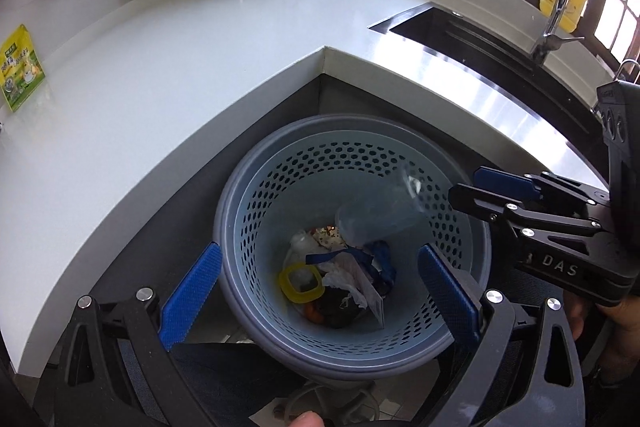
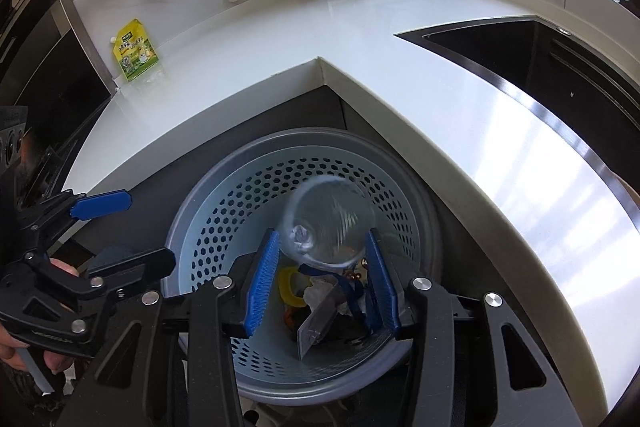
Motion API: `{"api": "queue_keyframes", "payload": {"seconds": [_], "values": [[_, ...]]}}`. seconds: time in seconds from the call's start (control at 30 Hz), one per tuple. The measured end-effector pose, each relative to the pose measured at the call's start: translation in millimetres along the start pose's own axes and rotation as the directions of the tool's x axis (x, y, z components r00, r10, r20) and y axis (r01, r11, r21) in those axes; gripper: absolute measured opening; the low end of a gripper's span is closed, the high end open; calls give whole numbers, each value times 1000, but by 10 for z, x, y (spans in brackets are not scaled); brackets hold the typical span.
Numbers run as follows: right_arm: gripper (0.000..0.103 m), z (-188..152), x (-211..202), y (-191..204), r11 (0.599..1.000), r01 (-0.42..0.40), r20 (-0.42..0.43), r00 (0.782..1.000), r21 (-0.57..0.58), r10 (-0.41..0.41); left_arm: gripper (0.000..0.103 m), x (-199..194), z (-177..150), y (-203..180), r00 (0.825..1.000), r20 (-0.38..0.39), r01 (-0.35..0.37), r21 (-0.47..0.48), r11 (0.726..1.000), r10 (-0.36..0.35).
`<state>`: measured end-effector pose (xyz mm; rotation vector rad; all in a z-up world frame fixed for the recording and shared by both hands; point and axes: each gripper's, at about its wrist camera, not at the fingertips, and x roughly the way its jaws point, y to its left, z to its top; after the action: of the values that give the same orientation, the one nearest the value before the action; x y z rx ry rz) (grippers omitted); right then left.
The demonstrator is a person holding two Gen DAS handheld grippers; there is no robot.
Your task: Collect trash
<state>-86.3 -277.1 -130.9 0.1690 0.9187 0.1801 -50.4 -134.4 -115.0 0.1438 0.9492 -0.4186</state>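
your right gripper (image 2: 322, 259) held a clear plastic cup (image 2: 328, 223) between its blue pads, right over the bin (image 2: 208, 227). your left gripper (image 1: 316, 283) was wide open and empty. next, you needed to let go. the cup was see-through and blurry, so its bottom was hard to see.

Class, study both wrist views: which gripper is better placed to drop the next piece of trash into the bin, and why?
Right. The right gripper already holds the clear plastic cup between its pads, directly over the perforated bin. The left gripper hangs open and empty above the same bin, with nothing to release.
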Motion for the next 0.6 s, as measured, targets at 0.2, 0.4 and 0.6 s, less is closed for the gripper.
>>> {"api": "queue_keyframes", "payload": {"seconds": [0.2, 0.4, 0.6], "values": [[44, 6, -20, 41, 1000, -23, -1, 1000, -11, 23, 96, 55, 34, 112, 999, -2, -46, -30, 998, 46], [44, 20, -54, 60, 999, -31, 4, 1000, -12, 31, 96, 43, 39, 124, 998, 3, -68, -22, 997, 68], [54, 17, -125, 66, 1000, -5, 24, 1000, -16, 5, 96, -24, 51, 153, 996, 19, -87, -31, 996, 87]]}}
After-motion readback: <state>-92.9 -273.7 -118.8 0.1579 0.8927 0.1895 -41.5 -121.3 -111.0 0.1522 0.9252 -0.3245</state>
